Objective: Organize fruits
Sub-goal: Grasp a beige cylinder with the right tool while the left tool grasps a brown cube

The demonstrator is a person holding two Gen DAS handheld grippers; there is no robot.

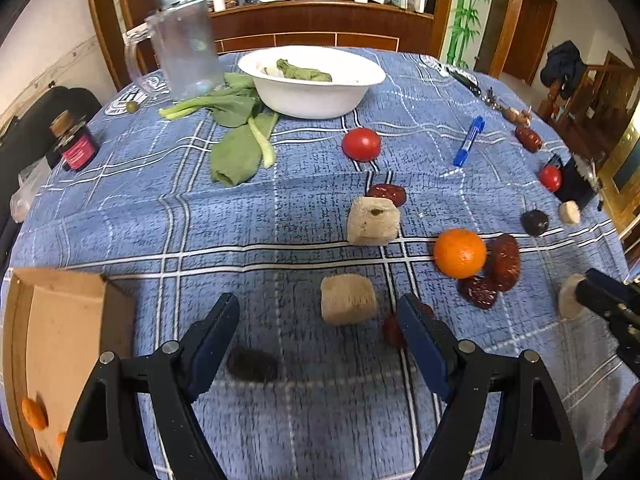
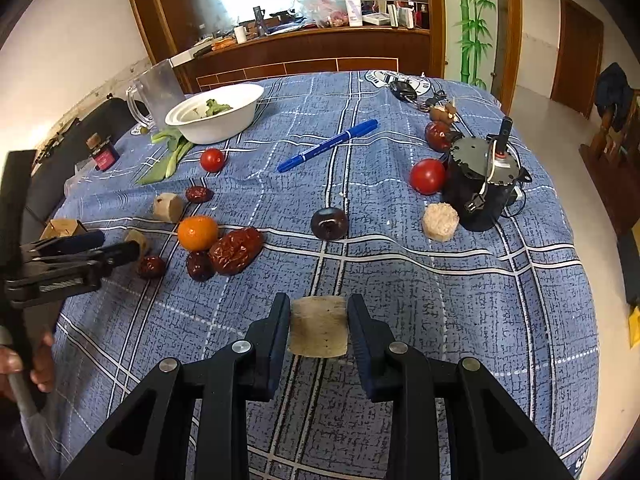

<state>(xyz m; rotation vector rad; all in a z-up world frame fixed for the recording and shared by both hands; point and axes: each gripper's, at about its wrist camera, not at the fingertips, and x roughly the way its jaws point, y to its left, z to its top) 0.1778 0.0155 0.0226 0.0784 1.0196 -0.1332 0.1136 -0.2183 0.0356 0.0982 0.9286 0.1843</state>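
The right gripper (image 2: pixel 319 326) holds a pale cut chunk (image 2: pixel 318 327) between its fingers (image 2: pixel 276 328), pads against both of its sides, low over the blue plaid cloth of the worktop (image 2: pixel 460 280). The left gripper (image 1: pixel 319 324) has its fingers spread wide with nothing between them; a second pale chunk (image 1: pixel 348 299) lies on the cloth just beyond its tips. Taking the orange (image 1: pixel 460 253) as landmark: two wrinkled red dates (image 1: pixel 505 262) touch its right and near side, a third pale chunk (image 1: pixel 373 221) lies to its left, a red tomato (image 1: pixel 361 144) sits well beyond it, and the white bowl (image 1: pixel 316 98) of greens farther still. A cardboard box (image 1: pixel 60 332) holding orange fruit stands far to its left.
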